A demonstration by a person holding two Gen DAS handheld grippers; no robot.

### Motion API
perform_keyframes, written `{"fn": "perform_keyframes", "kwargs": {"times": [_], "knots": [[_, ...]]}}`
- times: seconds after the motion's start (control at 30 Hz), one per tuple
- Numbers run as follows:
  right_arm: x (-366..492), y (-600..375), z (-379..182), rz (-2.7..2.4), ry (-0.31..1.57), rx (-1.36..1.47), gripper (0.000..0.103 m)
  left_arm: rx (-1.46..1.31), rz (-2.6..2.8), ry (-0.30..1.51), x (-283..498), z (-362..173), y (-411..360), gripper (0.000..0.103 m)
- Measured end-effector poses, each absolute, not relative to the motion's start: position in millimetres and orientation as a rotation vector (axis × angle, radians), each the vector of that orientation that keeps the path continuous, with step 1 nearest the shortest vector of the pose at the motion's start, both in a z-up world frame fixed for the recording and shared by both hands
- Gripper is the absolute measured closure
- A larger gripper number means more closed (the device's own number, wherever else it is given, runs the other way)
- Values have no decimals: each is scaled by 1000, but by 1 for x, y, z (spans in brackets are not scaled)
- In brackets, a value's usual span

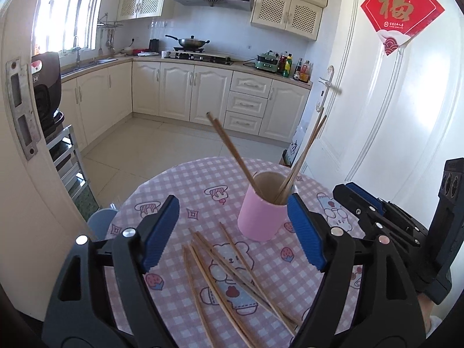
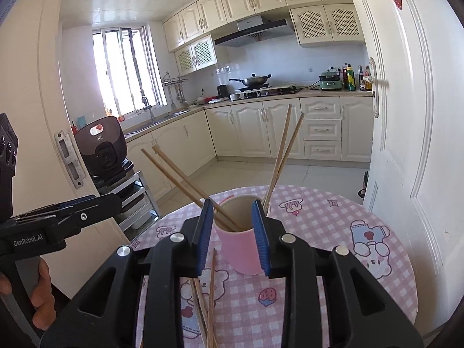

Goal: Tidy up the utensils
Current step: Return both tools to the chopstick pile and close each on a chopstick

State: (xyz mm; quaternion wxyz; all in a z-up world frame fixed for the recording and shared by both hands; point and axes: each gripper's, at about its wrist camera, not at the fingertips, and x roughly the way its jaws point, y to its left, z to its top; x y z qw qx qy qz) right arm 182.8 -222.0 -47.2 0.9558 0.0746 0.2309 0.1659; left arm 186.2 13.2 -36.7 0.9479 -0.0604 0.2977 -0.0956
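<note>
left gripper: wide open, empty
right gripper: open, straddling pink cup
cup: four chopsticks inside
table: more chopsticks loose near front edge

A pink cup and tan wooden chopsticks were seen on a pink-and-white checked tablecloth printed with cartoon bears. Blue ribbed pads were carried on black gripper frames.

cup on round table, toward its far side | four chopsticks stand in cup | loose chopsticks lie on table before cup
</note>
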Motion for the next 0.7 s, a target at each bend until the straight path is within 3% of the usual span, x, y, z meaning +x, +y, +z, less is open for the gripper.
{"fn": "perform_keyframes", "kwargs": {"times": [0.5,0.57,0.7], "knots": [[190,-174,-92,423,667,64,72,-194,-105,915,201,-133,65,27],[197,-168,-100,430,710,44,72,-199,-106,951,207,-145,65,34],[206,-160,-117,425,765,21,72,-190,-112,996,217,-162,60,38]]}}
